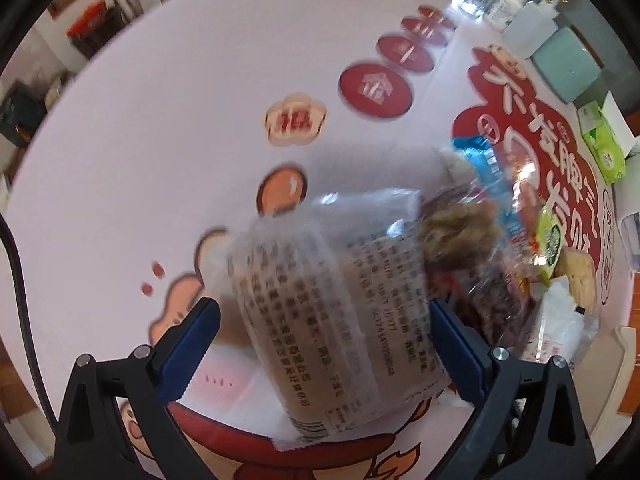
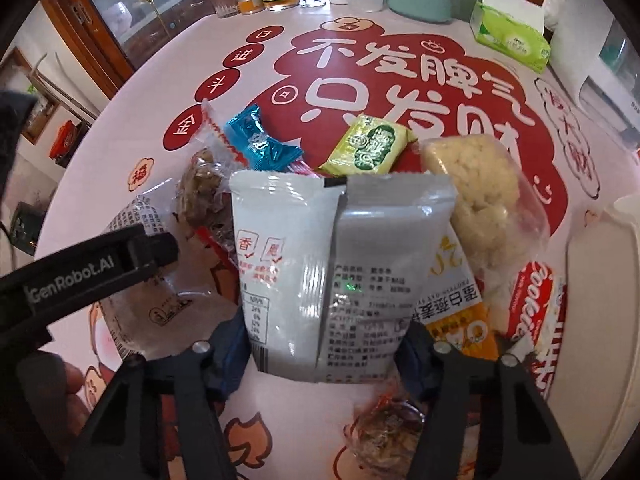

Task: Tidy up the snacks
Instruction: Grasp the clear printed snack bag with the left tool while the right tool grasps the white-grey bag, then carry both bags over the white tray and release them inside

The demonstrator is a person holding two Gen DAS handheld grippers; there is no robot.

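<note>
Progress: while nearly every snack lies loose in one heap on the round white table with red printed characters (image 2: 400,32), barely begun; no sorted group visible.
Left gripper (image 1: 324,344): spread wide, straddling the clear text-printed packet with a brown filling (image 1: 320,300), pads apparently not pressing.
Clear packet: near side of the heap, long axis running from gripper toward table centre, slightly slanted.
Right gripper (image 2: 320,340): clamped on the white foil sachet with red and black print (image 2: 320,264).
White sachet: mid-heap, long axis pointing away, serrated end far.
Left: all sorting.

Wooden glass-fronted cabinet (image 2: 100,12), pale wall (image 2: 48,32), possibly daylight on the printed table (image 2: 400,80)
</note>
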